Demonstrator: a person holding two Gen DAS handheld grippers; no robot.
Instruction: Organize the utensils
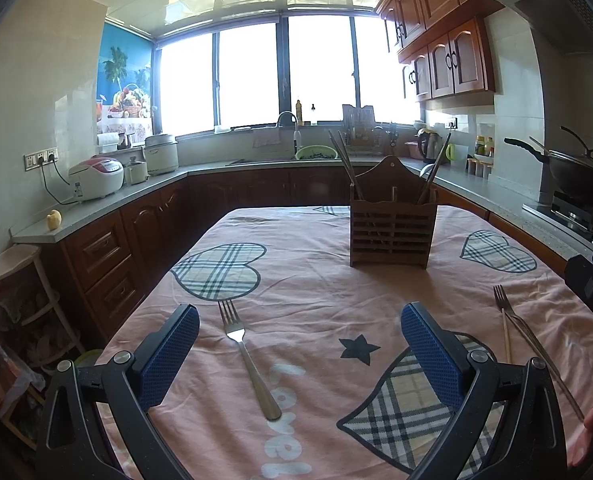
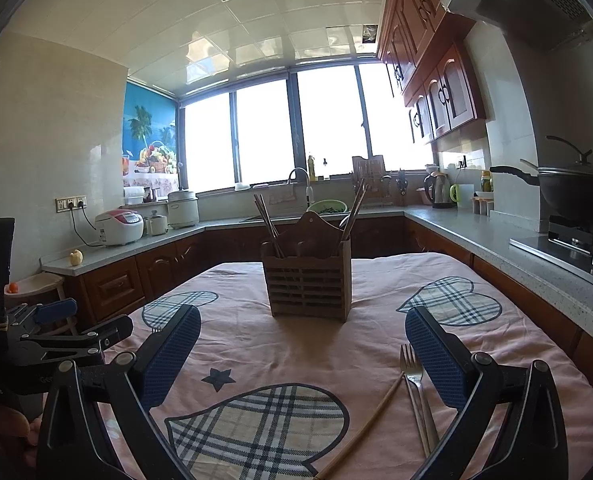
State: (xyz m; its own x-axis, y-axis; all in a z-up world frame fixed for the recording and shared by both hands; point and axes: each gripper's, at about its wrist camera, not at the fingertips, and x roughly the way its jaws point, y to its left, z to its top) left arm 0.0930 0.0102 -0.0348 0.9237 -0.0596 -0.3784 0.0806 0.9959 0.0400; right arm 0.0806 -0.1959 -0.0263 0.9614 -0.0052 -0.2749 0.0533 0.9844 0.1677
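Note:
A slatted wooden utensil holder (image 1: 392, 232) (image 2: 308, 284) stands on the pink tablecloth with chopsticks (image 1: 346, 160) (image 2: 268, 220) sticking out of it. A steel fork (image 1: 244, 354) lies between the fingers of my left gripper (image 1: 300, 356), which is open and holds nothing. To the right lie a second fork (image 1: 532, 344) (image 2: 416, 396) and a single wooden chopstick (image 1: 506, 338) (image 2: 370, 424). My right gripper (image 2: 302, 360) is open and empty, with that fork just inside its right finger. The left gripper's body (image 2: 48, 340) shows at the left of the right wrist view.
The table (image 1: 296, 280) (image 2: 236, 344) carries a pink cloth with plaid hearts. Counters run around it, with rice cookers (image 1: 96, 178) on the left, a sink (image 1: 288, 156) under the window and a wok (image 1: 580, 176) on the stove at right. A person's hand (image 1: 592, 424) shows at the right edge.

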